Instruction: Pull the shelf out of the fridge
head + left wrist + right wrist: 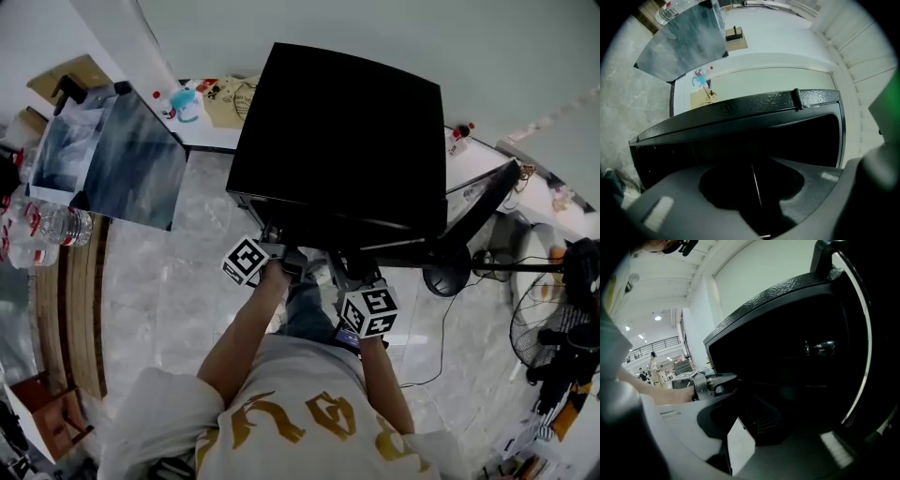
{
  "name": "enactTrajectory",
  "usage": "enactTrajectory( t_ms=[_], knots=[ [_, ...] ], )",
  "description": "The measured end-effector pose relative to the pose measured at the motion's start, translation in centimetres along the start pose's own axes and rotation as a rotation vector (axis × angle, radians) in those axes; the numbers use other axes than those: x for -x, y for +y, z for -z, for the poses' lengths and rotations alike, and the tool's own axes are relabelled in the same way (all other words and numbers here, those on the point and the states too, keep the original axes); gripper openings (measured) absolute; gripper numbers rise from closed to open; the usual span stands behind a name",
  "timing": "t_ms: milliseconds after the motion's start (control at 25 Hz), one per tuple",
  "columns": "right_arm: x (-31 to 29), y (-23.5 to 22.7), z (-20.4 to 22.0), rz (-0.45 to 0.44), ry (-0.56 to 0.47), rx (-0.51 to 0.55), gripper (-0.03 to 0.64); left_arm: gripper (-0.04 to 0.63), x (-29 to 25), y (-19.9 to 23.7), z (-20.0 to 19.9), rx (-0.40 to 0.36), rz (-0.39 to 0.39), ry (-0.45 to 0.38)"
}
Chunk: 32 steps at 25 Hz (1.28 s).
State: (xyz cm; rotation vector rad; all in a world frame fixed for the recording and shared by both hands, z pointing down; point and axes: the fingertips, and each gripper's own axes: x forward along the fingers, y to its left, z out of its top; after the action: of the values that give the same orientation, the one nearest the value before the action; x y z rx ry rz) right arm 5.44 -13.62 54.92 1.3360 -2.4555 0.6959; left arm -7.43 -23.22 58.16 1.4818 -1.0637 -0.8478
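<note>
The black fridge (337, 131) stands in front of me, its door (483, 211) swung open to the right. Both grippers reach into its dark opening. The wire shelf (765, 416) shows faintly inside, running in between the right gripper's (740, 448) jaws, which stand close together on its front edge. In the left gripper view, the left gripper's (757, 206) jaws meet around a thin shelf wire (754, 185). From above, the left gripper (274, 236) and right gripper (342, 270) sit side by side under the fridge's top edge, fingertips hidden.
A grey tilted panel (112, 155) and water bottles (56, 225) are at the left. A white table (211, 136) with small items stands behind the fridge. A fan (553, 319) and a black stand base (445, 278) with a cable are at the right.
</note>
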Motion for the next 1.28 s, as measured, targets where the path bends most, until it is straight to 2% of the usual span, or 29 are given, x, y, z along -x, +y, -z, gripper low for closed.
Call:
enactTrajectory(
  t_ms=[480, 600, 720, 880, 1280],
  knots=[
    [-1.0, -1.8, -0.1, 0.014, 0.021, -0.018, 0.114, 0.117, -2.6, 0.6, -0.1, 0.057, 0.002, -0.006],
    [-1.0, -2.1, 0.0, 0.017, 0.023, -0.02, 0.114, 0.085, -2.9, 0.5, -0.3, 0.071, 0.026, -0.02],
    [-1.1, -2.4, 0.0, 0.017, 0.028, -0.019, 0.114, 0.026, -3.3, 0.2, -0.3, 0.091, 0.048, -0.029],
    [-1.3, -2.5, -0.1, 0.013, 0.03, -0.027, 0.114, 0.018, -3.5, -0.2, -0.3, 0.135, 0.075, -0.037],
    [-0.8, -1.7, -0.1, 0.013, 0.02, -0.026, 0.11, 0.015, -2.9, 0.4, -0.3, 0.147, 0.057, -0.026]
  ],
)
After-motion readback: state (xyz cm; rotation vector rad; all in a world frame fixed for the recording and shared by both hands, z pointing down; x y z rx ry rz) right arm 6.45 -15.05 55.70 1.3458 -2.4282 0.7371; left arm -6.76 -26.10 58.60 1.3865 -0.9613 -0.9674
